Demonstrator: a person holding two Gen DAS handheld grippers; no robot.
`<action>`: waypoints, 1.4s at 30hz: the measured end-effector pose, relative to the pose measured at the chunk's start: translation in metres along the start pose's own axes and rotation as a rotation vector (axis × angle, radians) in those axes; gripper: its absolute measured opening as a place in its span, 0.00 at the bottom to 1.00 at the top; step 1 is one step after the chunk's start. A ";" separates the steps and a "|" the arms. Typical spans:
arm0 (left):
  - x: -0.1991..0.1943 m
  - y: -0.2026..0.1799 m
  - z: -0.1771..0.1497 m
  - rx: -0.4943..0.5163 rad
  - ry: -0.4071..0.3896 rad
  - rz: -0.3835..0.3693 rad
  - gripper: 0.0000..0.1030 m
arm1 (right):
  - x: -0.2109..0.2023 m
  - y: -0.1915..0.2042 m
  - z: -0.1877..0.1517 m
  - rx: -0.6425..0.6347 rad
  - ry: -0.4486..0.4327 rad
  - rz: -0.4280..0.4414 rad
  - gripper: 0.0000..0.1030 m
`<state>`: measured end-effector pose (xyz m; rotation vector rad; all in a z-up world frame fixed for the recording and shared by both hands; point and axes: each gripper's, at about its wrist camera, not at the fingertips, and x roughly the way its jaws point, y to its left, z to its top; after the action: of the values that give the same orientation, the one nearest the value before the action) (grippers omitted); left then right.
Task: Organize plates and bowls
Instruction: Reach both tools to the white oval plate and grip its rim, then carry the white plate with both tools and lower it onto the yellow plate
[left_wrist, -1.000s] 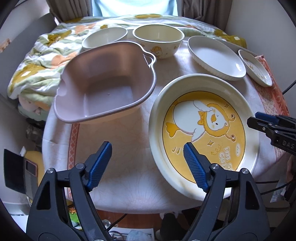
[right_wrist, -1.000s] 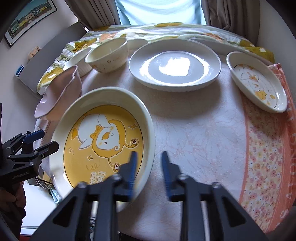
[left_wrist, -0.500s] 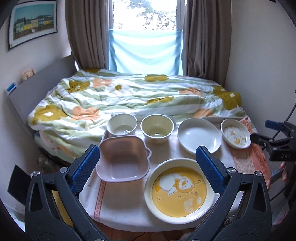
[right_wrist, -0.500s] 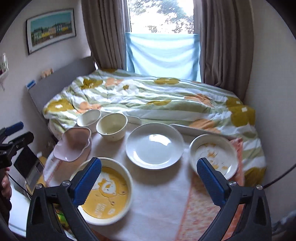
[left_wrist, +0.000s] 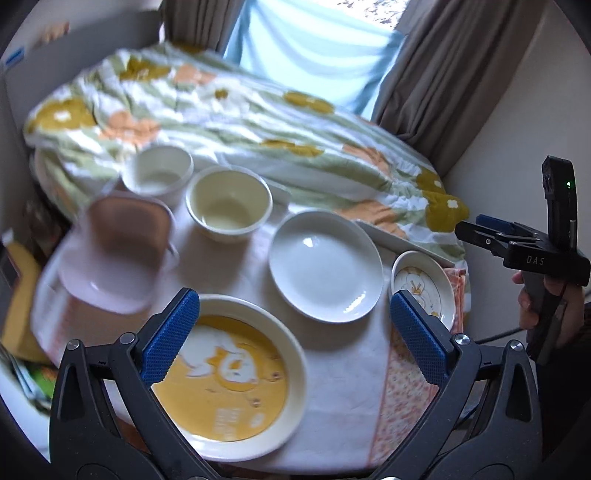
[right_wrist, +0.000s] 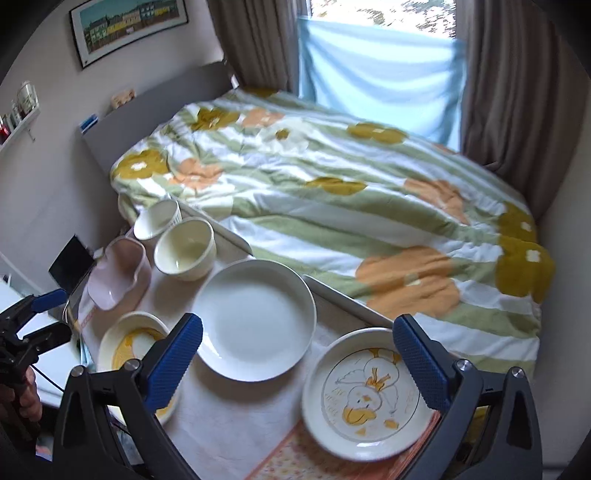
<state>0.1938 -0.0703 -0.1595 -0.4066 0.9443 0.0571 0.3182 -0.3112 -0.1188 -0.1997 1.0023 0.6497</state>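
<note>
Big cream plate (left_wrist: 236, 384) at 6 o'clock has a mustard-yellow center with a white cartoon duck. Plain white plate (left_wrist: 325, 266) sits at its 1 o'clock. The small plate (right_wrist: 369, 395) is white with a duck outline and yellow accents. Pink bowl (left_wrist: 118, 251), pale yellow bowl (left_wrist: 229, 203), white cup (left_wrist: 159, 173). The bed quilt (right_wrist: 332, 177) is white-and-green striped with orange and mustard flowers. Both tools have blue pads (left_wrist: 170, 336).

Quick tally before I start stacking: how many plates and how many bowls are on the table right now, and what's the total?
Plates: 3 - yellow duck plate, plain white plate, small duck plate.
Bowls: 3 - pink bowl, cream bowl, white bowl.
Total: 6 dishes, none stacked yet.
</note>
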 end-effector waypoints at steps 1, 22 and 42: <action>0.018 -0.001 -0.001 -0.032 0.028 0.006 0.99 | 0.013 -0.009 0.003 -0.011 0.023 0.023 1.00; 0.190 0.012 -0.009 -0.172 0.307 0.129 0.28 | 0.188 -0.041 -0.021 -0.112 0.347 0.303 0.31; 0.182 0.014 -0.002 -0.178 0.291 0.141 0.18 | 0.188 -0.038 -0.017 -0.110 0.325 0.309 0.18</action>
<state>0.2970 -0.0815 -0.3094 -0.5209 1.2599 0.2162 0.3979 -0.2710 -0.2895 -0.2551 1.3256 0.9768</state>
